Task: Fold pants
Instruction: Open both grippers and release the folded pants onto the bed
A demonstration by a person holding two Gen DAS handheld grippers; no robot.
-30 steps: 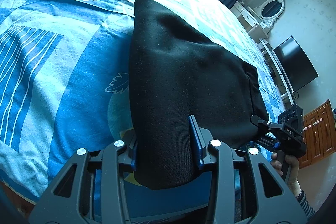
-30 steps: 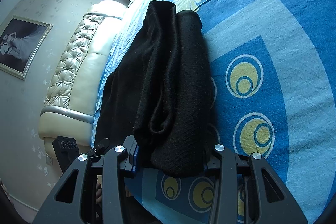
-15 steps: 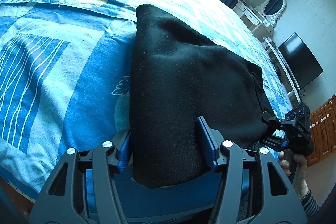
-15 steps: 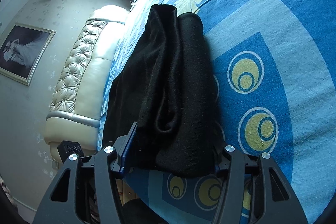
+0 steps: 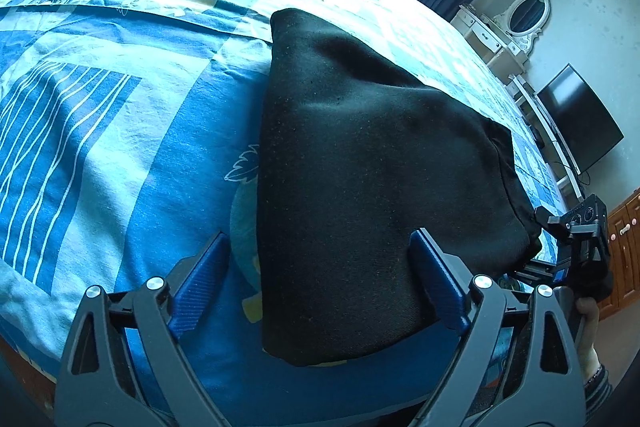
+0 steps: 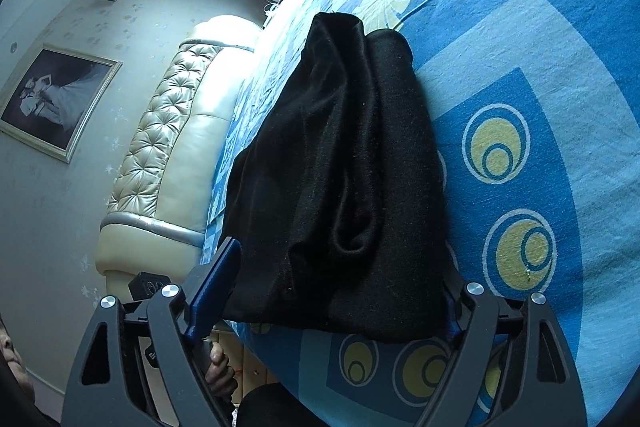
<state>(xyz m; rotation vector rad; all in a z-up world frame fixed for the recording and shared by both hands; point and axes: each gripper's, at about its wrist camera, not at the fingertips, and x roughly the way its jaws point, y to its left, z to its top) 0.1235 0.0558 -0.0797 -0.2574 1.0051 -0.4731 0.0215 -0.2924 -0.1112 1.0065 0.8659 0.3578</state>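
We have the black pants (image 5: 360,195) folded into a compact bundle on the blue patterned bedspread (image 5: 120,131), filling the centre of both wrist views with the near edge low in the frame. Our left gripper (image 5: 320,283) has just been opening and now stands wide: its blue pads (image 5: 200,279) flank the near corner of the cloth, the left one clear of it and the right one only bordering the fabric, so nothing is gripped. Our right gripper (image 6: 336,291) has likewise just been opening and straddles the bundle's near end, the one blue pad we can see clear of the cloth. From here we judge the main risk to be snagging: the fabric still lies between both pairs of fingers, so pulling back at a slant could drag a layer and undo the fold. In the right view the upper layers look loosely bunched (image 6: 344,131), and could slump open if nudged.
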